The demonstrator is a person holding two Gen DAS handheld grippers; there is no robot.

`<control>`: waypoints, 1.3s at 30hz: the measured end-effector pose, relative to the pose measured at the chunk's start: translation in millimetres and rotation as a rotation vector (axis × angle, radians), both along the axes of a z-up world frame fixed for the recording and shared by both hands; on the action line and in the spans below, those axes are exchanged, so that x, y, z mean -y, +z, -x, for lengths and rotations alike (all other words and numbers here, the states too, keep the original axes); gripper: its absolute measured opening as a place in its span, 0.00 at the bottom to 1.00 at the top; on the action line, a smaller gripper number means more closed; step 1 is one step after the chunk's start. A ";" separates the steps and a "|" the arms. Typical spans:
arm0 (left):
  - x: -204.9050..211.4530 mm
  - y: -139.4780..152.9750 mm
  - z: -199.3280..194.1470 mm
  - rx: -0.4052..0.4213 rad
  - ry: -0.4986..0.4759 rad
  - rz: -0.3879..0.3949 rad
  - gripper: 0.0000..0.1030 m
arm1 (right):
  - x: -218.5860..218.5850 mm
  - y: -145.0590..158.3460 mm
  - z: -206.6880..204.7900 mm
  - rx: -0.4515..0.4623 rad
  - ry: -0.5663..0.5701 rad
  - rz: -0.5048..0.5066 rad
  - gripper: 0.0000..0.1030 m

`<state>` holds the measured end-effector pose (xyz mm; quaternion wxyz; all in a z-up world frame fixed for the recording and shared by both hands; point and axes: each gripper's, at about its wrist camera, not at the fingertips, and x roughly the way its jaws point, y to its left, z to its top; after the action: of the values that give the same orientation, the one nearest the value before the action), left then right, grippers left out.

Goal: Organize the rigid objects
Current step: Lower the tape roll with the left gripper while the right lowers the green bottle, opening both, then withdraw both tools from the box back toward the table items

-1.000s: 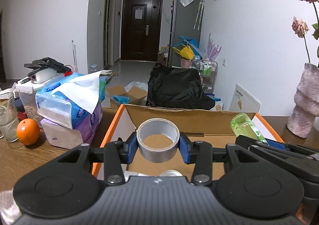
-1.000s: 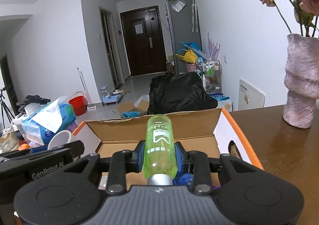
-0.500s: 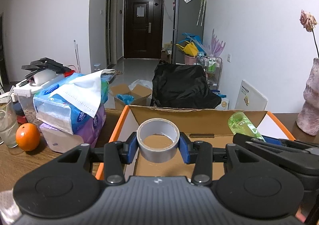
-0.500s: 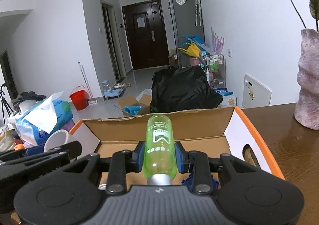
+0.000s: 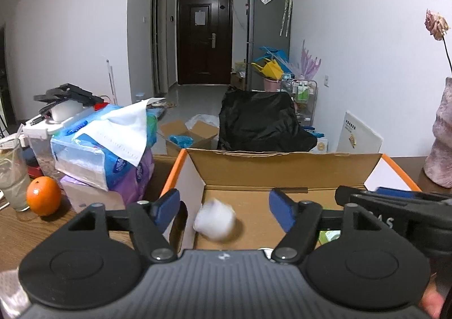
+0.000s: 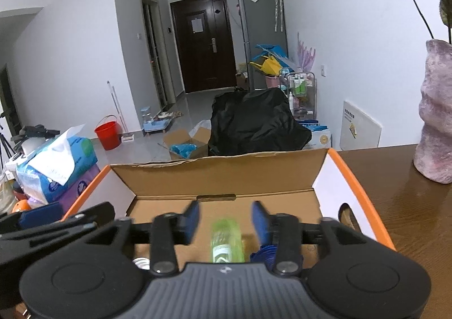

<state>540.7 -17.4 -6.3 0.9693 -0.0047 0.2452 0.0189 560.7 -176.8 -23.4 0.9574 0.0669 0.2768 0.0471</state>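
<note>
1. The right gripper (image 6: 224, 218) hangs over the open cardboard box (image 6: 220, 175), its jaws opening.
2. A blurred green bottle (image 6: 226, 240) lies between the jaws, touching neither pad.
3. A pink vase (image 6: 436, 121) stands near the tabletop's (image 6: 409, 206) far right edge.

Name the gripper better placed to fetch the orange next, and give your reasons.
Left. The orange sits on the table just left of the left gripper, whose jaws are opening with the blurred tape roll loose between them over the cardboard box. From the right gripper, tissue packs and the other gripper stand between.
</note>
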 end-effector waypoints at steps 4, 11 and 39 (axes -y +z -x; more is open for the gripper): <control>-2.1 0.3 0.3 0.002 0.036 -0.012 0.89 | 4.3 0.0 0.8 -0.003 -0.022 0.000 0.60; -14.8 0.9 -1.1 -0.005 0.069 -0.010 1.00 | 13.1 0.5 3.9 0.002 -0.063 -0.005 0.90; -24.6 6.7 27.9 0.019 0.062 -0.005 1.00 | 23.4 8.3 37.8 0.036 -0.049 0.052 1.00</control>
<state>512.8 7.3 0.4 0.9705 -0.0098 0.2356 0.0495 522.8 -200.2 -15.1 0.9646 0.0479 0.2588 0.0176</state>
